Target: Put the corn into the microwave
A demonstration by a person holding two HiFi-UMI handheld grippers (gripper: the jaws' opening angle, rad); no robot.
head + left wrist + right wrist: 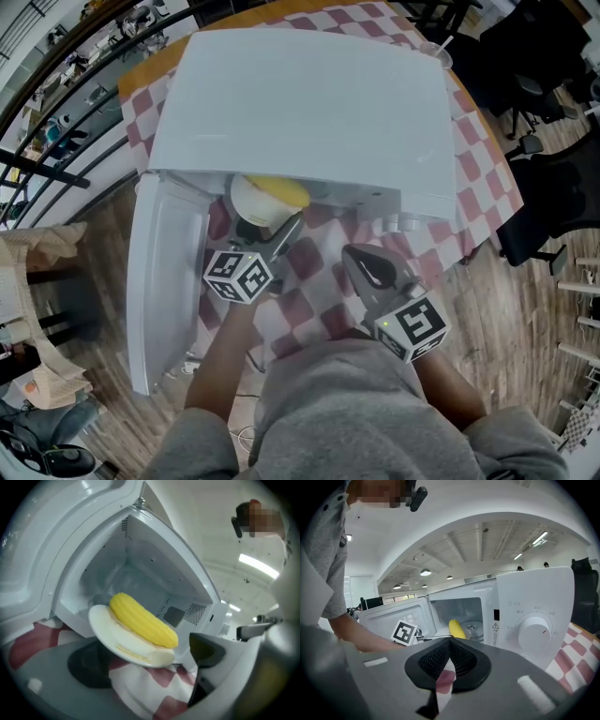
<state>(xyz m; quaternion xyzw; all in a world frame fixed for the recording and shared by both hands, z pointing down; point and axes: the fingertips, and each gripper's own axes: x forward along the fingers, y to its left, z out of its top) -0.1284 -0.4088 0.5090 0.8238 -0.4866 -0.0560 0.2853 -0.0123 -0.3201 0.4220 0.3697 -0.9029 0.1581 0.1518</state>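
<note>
Corn [143,620] on plate [123,644] at the open microwave [300,103]
Left gripper [150,663] jaws apart near the plate; right gripper [449,660] jaws together.

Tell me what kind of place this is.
Probably an open office or lab, not a home kitchen: black office chairs stand nearby, rows of ceiling lights hang overhead, and the microwave sits on a checkered tablecloth.

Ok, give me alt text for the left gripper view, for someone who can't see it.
A yellow corn cob lies on a white plate at the mouth of an open white microwave, seen from just in front. The left tongs stand open on either side of the plate, over a red-and-white checked cloth.
</note>
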